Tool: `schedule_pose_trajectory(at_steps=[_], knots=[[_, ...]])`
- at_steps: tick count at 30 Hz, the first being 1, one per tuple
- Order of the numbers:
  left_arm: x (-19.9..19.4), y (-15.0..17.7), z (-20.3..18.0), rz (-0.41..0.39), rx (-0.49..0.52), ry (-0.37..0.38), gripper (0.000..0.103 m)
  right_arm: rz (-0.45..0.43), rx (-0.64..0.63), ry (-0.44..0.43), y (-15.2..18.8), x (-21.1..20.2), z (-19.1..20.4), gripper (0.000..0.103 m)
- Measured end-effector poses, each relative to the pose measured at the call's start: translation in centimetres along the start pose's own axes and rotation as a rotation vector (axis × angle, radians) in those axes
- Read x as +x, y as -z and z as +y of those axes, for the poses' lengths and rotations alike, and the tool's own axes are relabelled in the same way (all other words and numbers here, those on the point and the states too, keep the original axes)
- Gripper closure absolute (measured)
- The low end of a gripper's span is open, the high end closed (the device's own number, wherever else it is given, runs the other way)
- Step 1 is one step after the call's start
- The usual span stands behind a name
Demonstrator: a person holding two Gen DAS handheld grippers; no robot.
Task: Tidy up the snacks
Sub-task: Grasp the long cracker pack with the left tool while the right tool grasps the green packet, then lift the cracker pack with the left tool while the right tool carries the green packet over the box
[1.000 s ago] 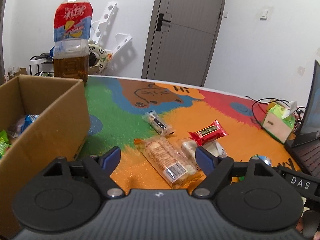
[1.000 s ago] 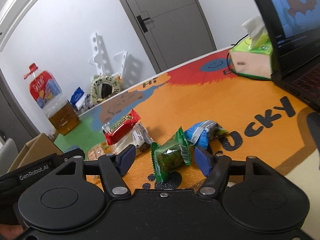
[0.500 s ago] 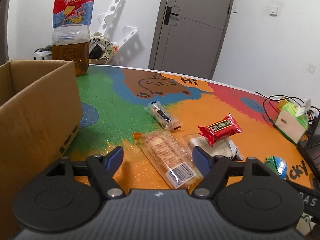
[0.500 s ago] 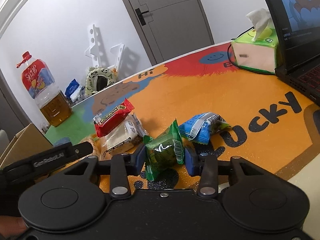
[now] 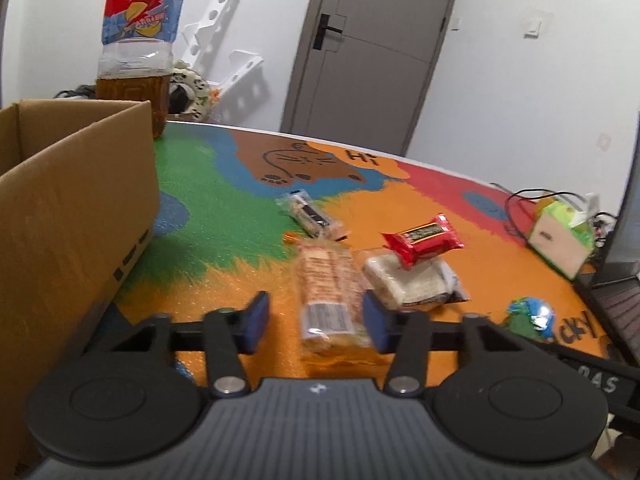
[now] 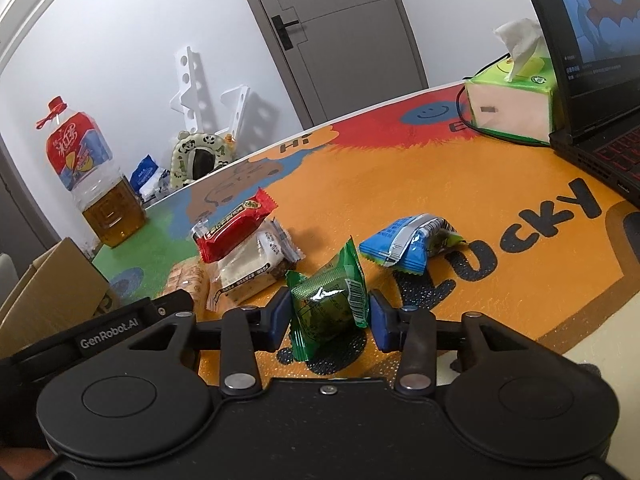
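My right gripper (image 6: 329, 322) is shut on a green snack packet (image 6: 328, 306) and holds it upright just above the mat. A blue packet (image 6: 408, 246) lies behind it. My left gripper (image 5: 316, 322) is open, its fingers either side of a long clear biscuit pack (image 5: 330, 296) lying on the mat. Beside that lie a white rice-cake pack (image 5: 412, 284) with a red bar (image 5: 422, 240) on top, and a small dark bar (image 5: 310, 214) farther back. The cardboard box (image 5: 76, 216) stands at the left.
A large tea bottle (image 5: 138, 48) stands behind the box. A tissue box (image 6: 512, 100) and an open laptop (image 6: 592, 60) are at the right. The colourful mat (image 6: 460, 184) covers the table.
My right gripper closed on the green packet and lifted it slightly. My left gripper moved down and right, its fingers narrowing around the long biscuit pack.
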State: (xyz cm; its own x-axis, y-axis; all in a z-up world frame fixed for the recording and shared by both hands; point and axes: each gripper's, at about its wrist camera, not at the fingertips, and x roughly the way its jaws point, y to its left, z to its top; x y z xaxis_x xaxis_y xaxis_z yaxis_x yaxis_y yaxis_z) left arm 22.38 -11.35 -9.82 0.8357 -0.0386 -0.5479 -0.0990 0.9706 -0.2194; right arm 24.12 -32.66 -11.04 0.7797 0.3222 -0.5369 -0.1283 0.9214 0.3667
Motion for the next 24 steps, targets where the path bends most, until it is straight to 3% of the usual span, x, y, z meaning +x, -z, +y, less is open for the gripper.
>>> schedule_pose_trajectory(at_steps=[9, 24], knots=[[-2.1, 0.8, 1.1, -0.002, -0.028, 0.026, 0.077, -0.005, -0.013, -0.009, 1.0, -1.5, 1.0, 0.063], [-6.3, 2.2, 3.1, 0.006, -0.037, 0.038, 0.079, -0.033, -0.056, -0.013, 2.2, -3.7, 3.0, 0.063]])
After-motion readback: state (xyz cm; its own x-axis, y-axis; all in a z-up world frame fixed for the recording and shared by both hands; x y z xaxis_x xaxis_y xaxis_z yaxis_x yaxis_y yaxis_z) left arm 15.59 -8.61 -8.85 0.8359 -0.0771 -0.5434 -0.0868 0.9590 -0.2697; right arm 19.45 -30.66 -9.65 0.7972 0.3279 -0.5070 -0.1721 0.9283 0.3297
